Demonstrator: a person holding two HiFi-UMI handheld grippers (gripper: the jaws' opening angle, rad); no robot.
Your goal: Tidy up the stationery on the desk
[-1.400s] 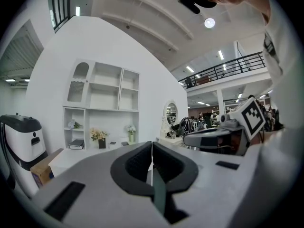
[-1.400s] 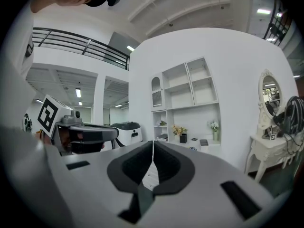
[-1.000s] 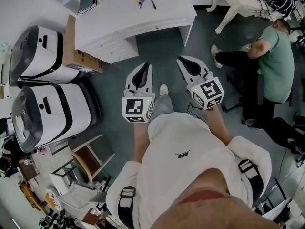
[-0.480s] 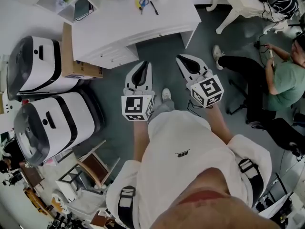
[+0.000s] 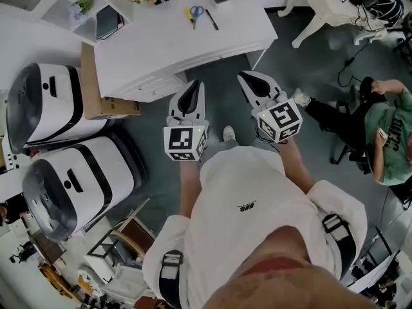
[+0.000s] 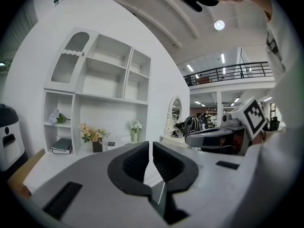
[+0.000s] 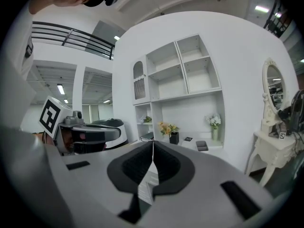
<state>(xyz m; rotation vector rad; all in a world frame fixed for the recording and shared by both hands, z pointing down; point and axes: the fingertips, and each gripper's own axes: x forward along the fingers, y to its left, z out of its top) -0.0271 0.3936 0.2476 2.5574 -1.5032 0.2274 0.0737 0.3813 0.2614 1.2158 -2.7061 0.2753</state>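
The left tool (image 5: 194, 86) and right tool (image 5: 248, 78) are closed and empty, before the desk (image 5: 161, 44). Scissors (image 5: 195, 11) and a pen (image 5: 211, 19) lie near its far edge.

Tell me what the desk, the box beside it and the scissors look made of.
The desk looks like painted wood or laminate: smooth matte white, panelled drawer fronts. The box is probably cardboard, by its plain brown flat faces. The scissors have coloured handles, likely plastic; blades too small to judge.

Left gripper (image 5: 196, 85), right gripper (image 5: 244, 76) nearer desk (image 5: 168, 46); person in green (image 5: 388, 145) shifted rightward, lower.
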